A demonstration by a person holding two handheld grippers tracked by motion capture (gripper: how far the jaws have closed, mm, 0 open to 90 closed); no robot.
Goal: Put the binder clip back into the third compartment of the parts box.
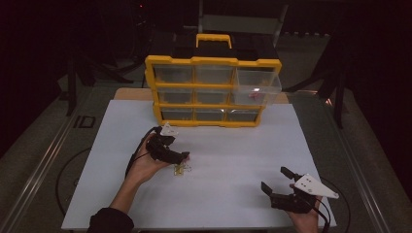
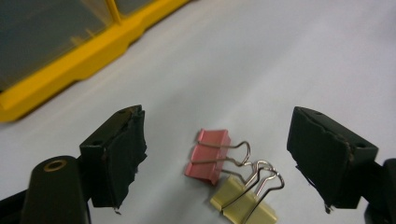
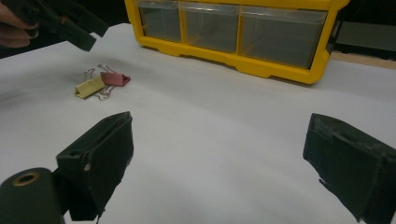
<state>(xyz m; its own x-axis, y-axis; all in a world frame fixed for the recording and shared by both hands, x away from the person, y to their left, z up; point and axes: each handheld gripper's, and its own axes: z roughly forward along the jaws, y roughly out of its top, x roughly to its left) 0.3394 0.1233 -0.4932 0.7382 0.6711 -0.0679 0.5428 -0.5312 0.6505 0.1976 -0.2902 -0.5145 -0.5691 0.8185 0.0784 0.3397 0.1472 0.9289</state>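
Left claw (image 2: 217, 158) is spread wide and empty, hanging low over two binder clips on the white worktop (image 1: 233, 160): a pink clip (image 2: 208, 155) and a yellow clip (image 2: 243, 205), lying just beside each other in front of the yellow drawer organizer (image 1: 212, 91). Main risk: their wire handles (image 2: 256, 173) look crossed or interlocked, so closing on the pink one would likely drag the yellow one along, or lift both and drop one partway. Can't tell whether the wires are actually hooked or just overlapping. Second risk: the clips lie flat on their sides, and the jaw pads look torn and uneven at the edges, so a pinch on the sloped body could squirt the clip out sideways. Coming down too low would jam the jaw tips into the worktop before they close. Right claw (image 3: 219, 168) is also spread and empty, parked near the front right of the worktop, well apart from the clips, so no collision risk there for now. The organizer's top right drawer (image 1: 256, 83) is pulled out and holds something pinkish; if that's the drop target, a clip hanging crooked could catch its front lip.
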